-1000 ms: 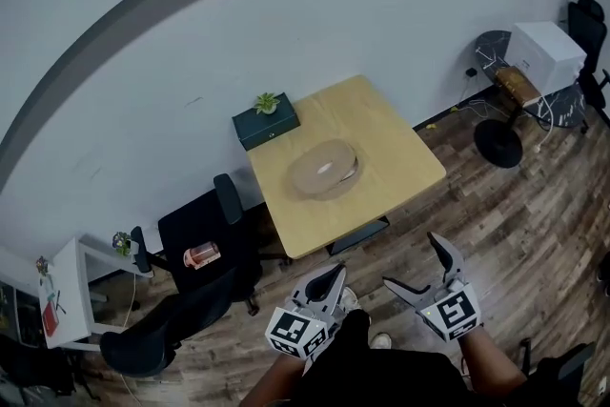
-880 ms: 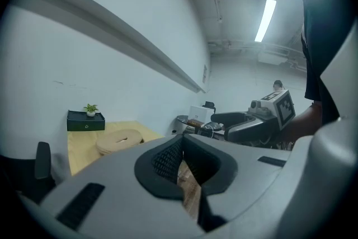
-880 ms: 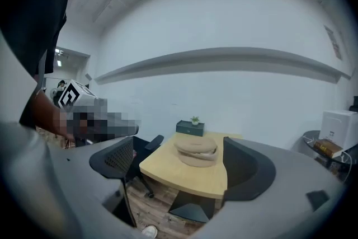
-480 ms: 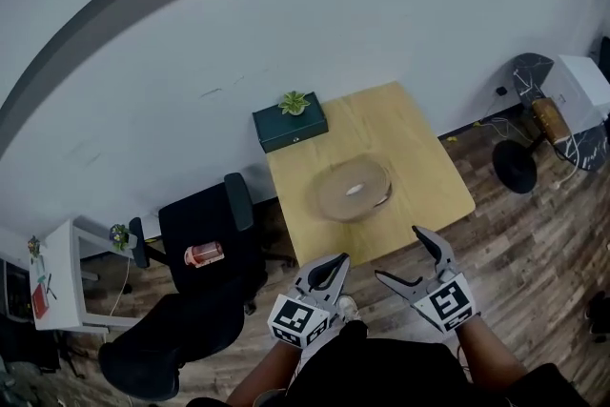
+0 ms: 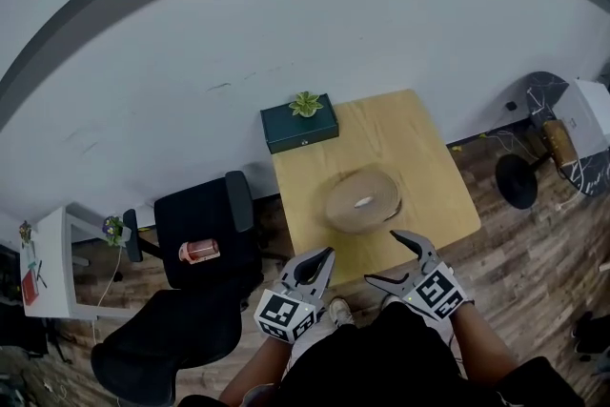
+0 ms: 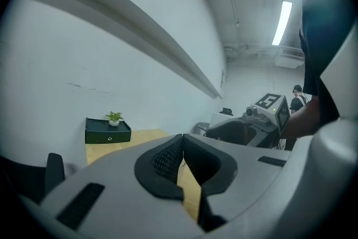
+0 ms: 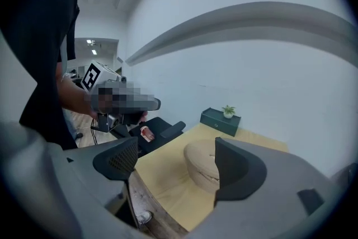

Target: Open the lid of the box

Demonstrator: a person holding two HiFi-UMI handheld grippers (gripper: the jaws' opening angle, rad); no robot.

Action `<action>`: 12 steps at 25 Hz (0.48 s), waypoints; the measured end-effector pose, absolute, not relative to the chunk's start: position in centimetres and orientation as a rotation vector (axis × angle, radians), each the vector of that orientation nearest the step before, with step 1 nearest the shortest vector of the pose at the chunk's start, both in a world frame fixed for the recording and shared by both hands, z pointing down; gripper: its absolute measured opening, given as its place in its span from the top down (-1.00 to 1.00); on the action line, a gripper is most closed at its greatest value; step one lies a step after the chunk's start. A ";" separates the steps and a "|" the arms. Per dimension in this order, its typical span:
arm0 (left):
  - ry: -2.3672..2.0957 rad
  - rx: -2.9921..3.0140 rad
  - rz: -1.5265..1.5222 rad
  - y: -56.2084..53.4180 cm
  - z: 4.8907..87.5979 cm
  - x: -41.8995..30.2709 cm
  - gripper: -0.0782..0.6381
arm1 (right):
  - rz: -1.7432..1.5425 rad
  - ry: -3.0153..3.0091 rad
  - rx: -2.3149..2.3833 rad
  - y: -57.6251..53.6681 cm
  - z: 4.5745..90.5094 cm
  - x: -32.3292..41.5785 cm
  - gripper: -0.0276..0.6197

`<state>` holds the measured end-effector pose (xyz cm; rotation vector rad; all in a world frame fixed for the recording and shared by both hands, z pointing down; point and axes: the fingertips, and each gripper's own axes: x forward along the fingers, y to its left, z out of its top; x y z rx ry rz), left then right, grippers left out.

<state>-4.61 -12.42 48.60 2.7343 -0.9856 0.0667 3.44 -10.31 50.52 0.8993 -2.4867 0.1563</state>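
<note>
One round tan box (image 5: 362, 200) on wooden table (image 5: 429, 157), left gripper (image 5: 322, 257) clenched empty, right gripper (image 5: 381, 256) apart, closing, empty

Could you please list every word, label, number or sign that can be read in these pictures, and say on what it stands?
No text can be read anywhere.
Marker cubes: black-and-white square patterns only, no letters.
Red object on the black chair: any print is too small to read.
Green box: no label visible.
Round tan box: a pale spot on top, no letters to be made out.
</note>
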 end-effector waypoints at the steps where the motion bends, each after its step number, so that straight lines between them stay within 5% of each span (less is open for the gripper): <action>1: -0.999 2.719 0.073 -12.7 49.0 -4.7 0.73 | 0.156 -2.483 0.875 -10.8 50.9 3.5 -0.48; 12: -1.211 2.566 0.031 -17.1 49.6 -4.7 0.73 | 0.124 -2.393 0.576 -16.0 54.4 5.5 -0.32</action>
